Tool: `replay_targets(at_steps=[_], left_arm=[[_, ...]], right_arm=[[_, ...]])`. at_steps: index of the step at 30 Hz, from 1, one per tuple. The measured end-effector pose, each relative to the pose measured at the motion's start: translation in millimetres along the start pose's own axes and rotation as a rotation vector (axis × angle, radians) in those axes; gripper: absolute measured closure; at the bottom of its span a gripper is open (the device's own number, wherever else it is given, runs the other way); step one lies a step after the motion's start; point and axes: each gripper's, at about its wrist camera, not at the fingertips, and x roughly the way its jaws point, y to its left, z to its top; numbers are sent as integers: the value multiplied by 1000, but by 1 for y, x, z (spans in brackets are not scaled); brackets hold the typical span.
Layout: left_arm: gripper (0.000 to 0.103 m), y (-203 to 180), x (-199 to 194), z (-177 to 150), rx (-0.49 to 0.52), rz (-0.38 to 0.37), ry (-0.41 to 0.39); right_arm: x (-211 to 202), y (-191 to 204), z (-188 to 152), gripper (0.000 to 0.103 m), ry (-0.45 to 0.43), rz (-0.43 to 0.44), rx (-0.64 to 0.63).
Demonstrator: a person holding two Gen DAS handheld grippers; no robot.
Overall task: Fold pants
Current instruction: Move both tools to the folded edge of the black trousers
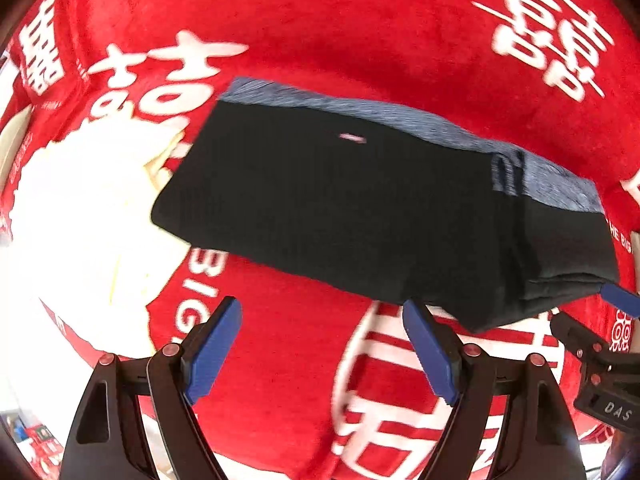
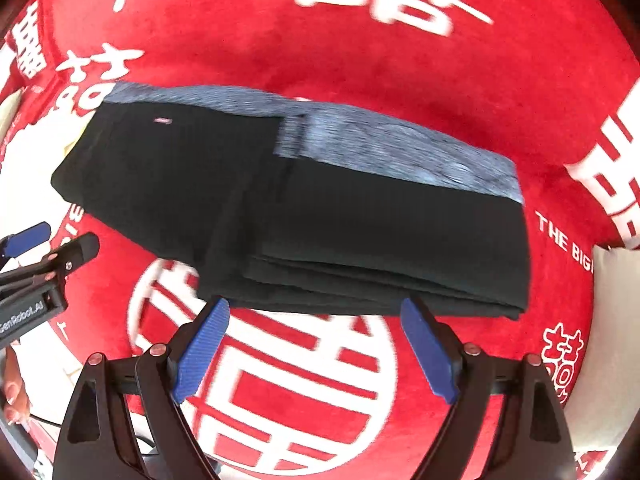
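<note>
The black pants (image 1: 340,208) with a blue-grey waistband (image 1: 400,120) lie folded into a thick rectangle on the red blanket (image 1: 320,20). They also show in the right wrist view (image 2: 320,216), stacked in several layers at the near edge. My left gripper (image 1: 322,320) is open and empty, just short of the near edge. My right gripper (image 2: 316,320) is open and empty, its fingertips at the near edge of the fold. The right gripper's fingers (image 1: 580,340) show at the right of the left wrist view. The left gripper's fingers (image 2: 52,252) show at the left of the right wrist view.
The red blanket (image 2: 360,60) carries white characters and a round white emblem (image 2: 280,380). A bright white cloth (image 1: 80,240) lies to the left of the pants. A white object (image 2: 616,320) sits at the right edge.
</note>
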Motion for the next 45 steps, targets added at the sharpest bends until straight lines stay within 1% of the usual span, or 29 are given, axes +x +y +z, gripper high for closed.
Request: replay_targets(at_steps=[8,12,15,26,32,36,39,42,45], left_arm=[[20,41,7,-3,-97,-10,9],[20,54,11,-6,-142,-10,22],[20,60,15,-7,-170,-13,28],[20,73,25,0,-213,-36,37],[20,92,35,5,-261,-63,41],[20,114,43,6,-346,-131,38],[20,124,50,6,-384,-172,35],[20,126,55,8,-384,-228,32],[20,122,64,10,-385,-274,45]], right_arm=[[6,44,8,13,22,6,-57],[8,55,12,13,42,16,-93],[9,59,15,13,48,13,-111],[17,60,24,13,73,4,-116],[24,68,28,13,83,11,-126],[25,70,30,13,67,9,-130],[24,64,32,13,46,0,-116],[22,55,33,13,16,-26,-96],[18,41,34,13,-44,-66,-74]])
